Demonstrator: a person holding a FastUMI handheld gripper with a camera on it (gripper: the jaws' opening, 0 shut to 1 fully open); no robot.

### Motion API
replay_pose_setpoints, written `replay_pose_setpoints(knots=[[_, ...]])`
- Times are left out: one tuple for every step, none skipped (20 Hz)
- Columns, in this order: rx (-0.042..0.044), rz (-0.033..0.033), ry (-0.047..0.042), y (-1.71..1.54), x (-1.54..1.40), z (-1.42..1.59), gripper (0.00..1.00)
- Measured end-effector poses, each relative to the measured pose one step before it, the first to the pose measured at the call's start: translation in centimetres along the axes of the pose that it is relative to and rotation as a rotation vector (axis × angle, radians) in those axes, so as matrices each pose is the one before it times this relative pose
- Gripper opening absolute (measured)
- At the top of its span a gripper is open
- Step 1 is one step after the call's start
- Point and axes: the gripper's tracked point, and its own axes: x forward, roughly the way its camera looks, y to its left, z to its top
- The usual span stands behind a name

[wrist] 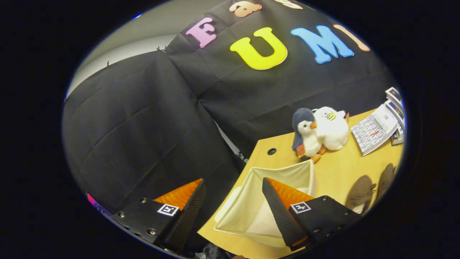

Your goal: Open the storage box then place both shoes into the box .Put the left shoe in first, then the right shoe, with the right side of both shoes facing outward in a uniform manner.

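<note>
text: none legible | calendar (373, 131): print too small | gripper (233, 180): fingers apart, empty

Creased black cloth (151, 118) hangs as the booth's wall, its panels meeting at a fold, with a pale grey room wall (143, 34) showing above its top edge. A light wooden desk (336, 169) with a round cable hole (272, 151) stands against the cloth. At the desk's far side sit two plush toys (320, 131) and a desk calendar (375, 131).
</note>
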Motion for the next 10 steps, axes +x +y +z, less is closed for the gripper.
replay_pose_setpoints(knots=[[-0.01438,-0.02328,-0.00392,-1.302,-0.736,0.129,0.97],[-0.01255,-0.03029,-0.00095,-1.676,-0.873,0.161,0.97],[-0.00915,-0.02485,0.00099,-1.421,-0.734,-0.066,0.97],[-0.00678,-0.02325,0.00259,-1.287,-0.432,-0.046,0.97],[-0.00744,-0.02718,0.00604,-1.692,-0.445,-0.178,0.97],[-0.00789,-0.02237,0.00335,-1.385,-0.359,-0.148,0.97],[-0.00915,-0.02684,0.00774,-1.649,-0.429,-0.328,0.97],[-0.00876,-0.02293,0.01037,-1.436,-0.258,-0.450,0.97],[-0.01165,-0.02250,0.01139,-1.285,-0.231,-0.430,0.97],[-0.01473,-0.02533,0.01188,-1.379,-0.380,-0.484,0.97]])
